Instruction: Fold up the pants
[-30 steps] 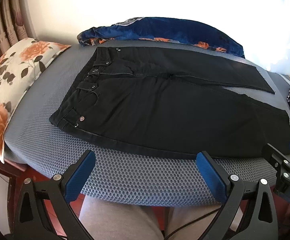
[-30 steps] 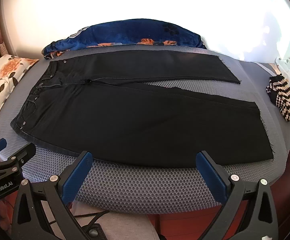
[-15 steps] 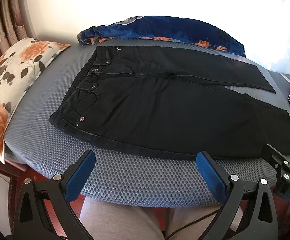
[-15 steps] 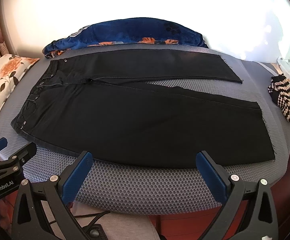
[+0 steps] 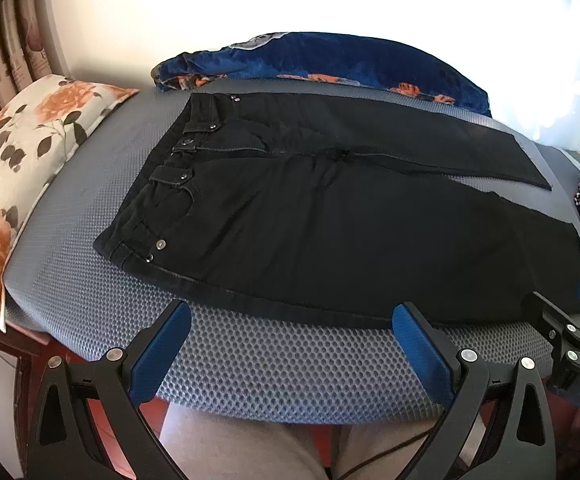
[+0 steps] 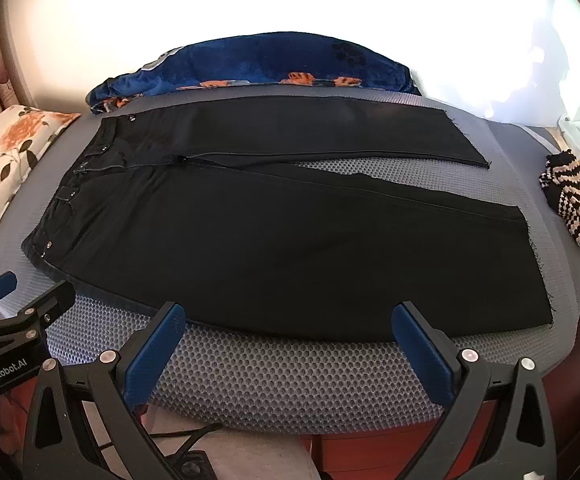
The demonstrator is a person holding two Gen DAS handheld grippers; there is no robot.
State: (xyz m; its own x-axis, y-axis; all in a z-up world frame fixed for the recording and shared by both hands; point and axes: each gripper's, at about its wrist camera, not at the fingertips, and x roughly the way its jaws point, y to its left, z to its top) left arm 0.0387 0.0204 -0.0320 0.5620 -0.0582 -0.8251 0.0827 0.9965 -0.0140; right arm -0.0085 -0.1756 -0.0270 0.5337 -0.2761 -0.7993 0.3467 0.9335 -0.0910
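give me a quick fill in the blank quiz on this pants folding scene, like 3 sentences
1. The black pants lie spread flat on the grey mesh pad, their two legs ____ folded over each other.
2. The waistband points toward the ____ pillow.
3. The left hand-held gripper and right hand-held gripper are both ____, holding nothing.

Missing words: not yet; floral; open

Matt black denim pants (image 5: 329, 216), grey honeycomb mesh mat (image 5: 250, 364), plush blue blanket (image 5: 349, 56)
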